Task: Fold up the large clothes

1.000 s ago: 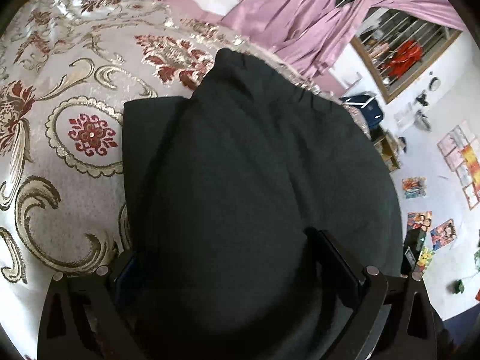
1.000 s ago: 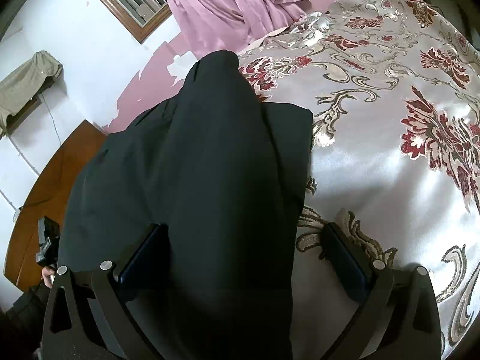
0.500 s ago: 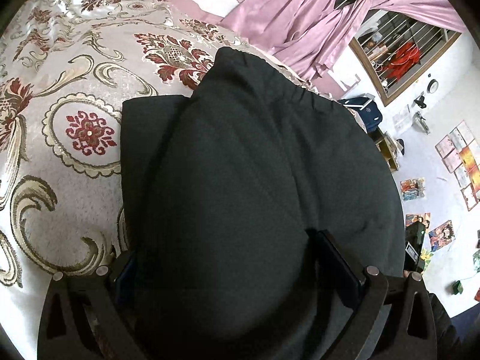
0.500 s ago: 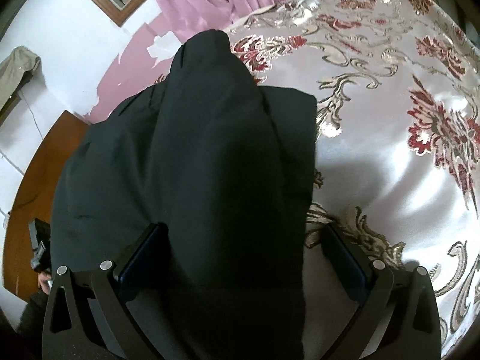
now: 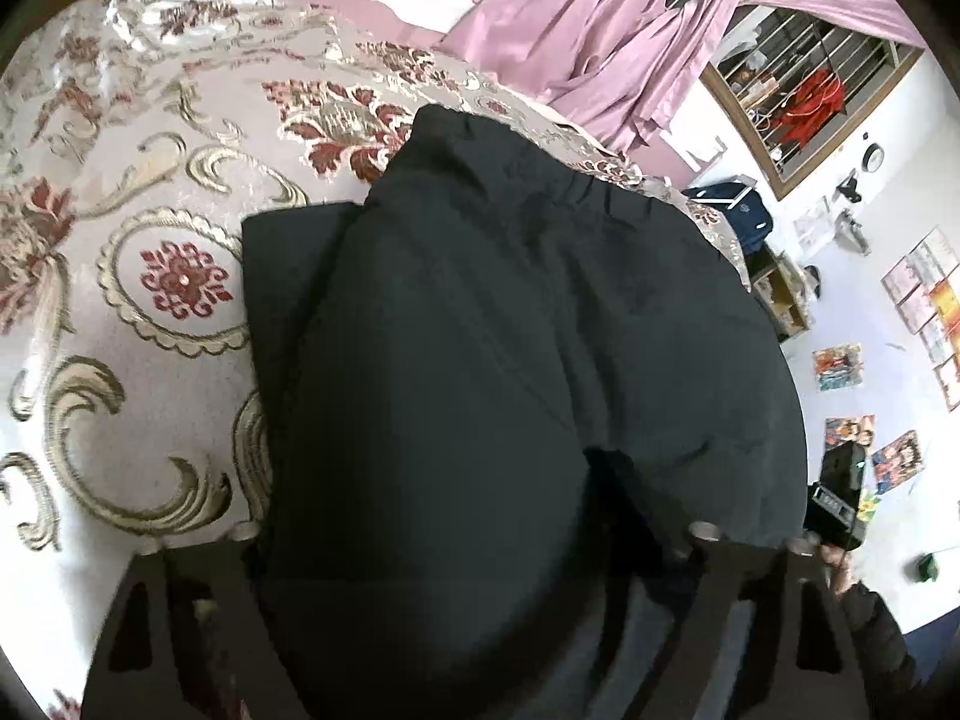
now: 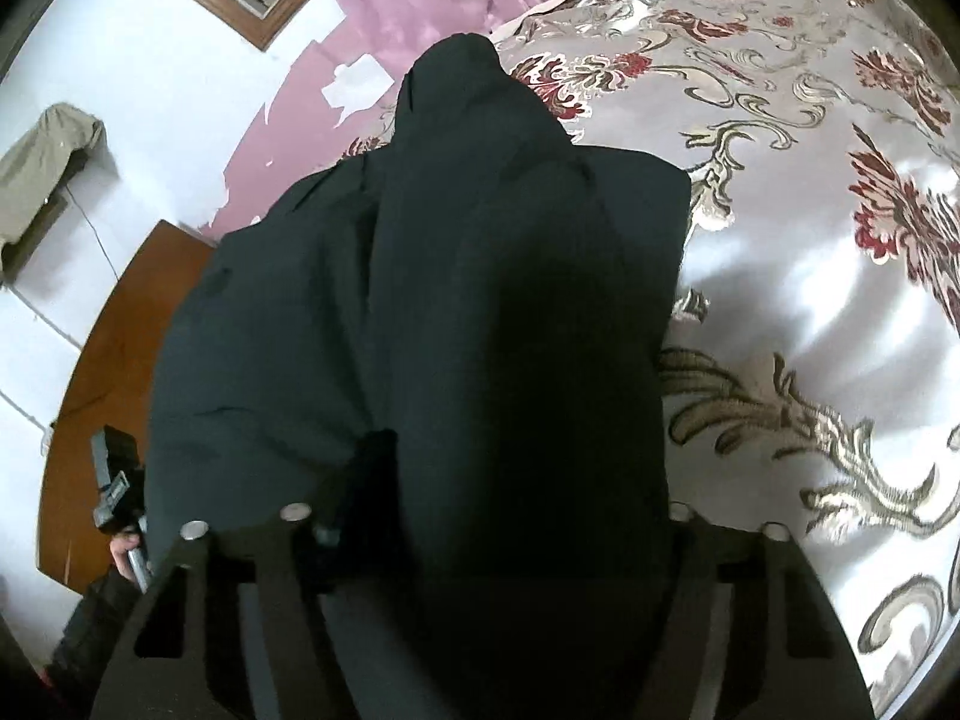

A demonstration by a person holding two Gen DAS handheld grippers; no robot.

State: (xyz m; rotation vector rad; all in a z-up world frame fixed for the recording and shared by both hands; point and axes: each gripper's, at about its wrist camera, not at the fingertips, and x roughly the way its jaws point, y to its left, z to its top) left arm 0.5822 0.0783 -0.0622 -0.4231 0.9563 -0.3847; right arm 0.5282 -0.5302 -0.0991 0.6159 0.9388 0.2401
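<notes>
Both grippers have just been closing on the black garment (image 5: 480, 360), with cloth bunched between the fingers of each; earlier the jaws stood wide with the fabric lying loosely across them.

Left gripper (image 5: 432, 540): fingers drawn in around a thick fold of the garment. The right-hand finger (image 5: 624, 510) is sunk into the cloth, the other is hidden under it. Whether the pads press firmly or only enclose the fold I cannot tell.

Right gripper (image 6: 510, 498): narrower than the left. The left-hand finger (image 6: 366, 474) digs into the black garment (image 6: 480, 300) and a crease runs up from it; the opposite finger is covered by cloth. It appears to pinch the fold, though the pad contact itself is hidden.

Garment position: lies on the patterned bedspread (image 5: 150, 330), near edge raised toward both cameras. A flat folded layer shows underneath, its square corner resting on the spread. The far gathered end points toward the pink curtain (image 5: 600, 30).

Surroundings: 1 barred window (image 5: 798, 96) past the curtain, posters (image 5: 840, 366) on the white wall, a wooden board (image 6: 120, 348) at the bed's side. A hand (image 5: 834, 564) shows at the frame edge in the left wrist view.
</notes>
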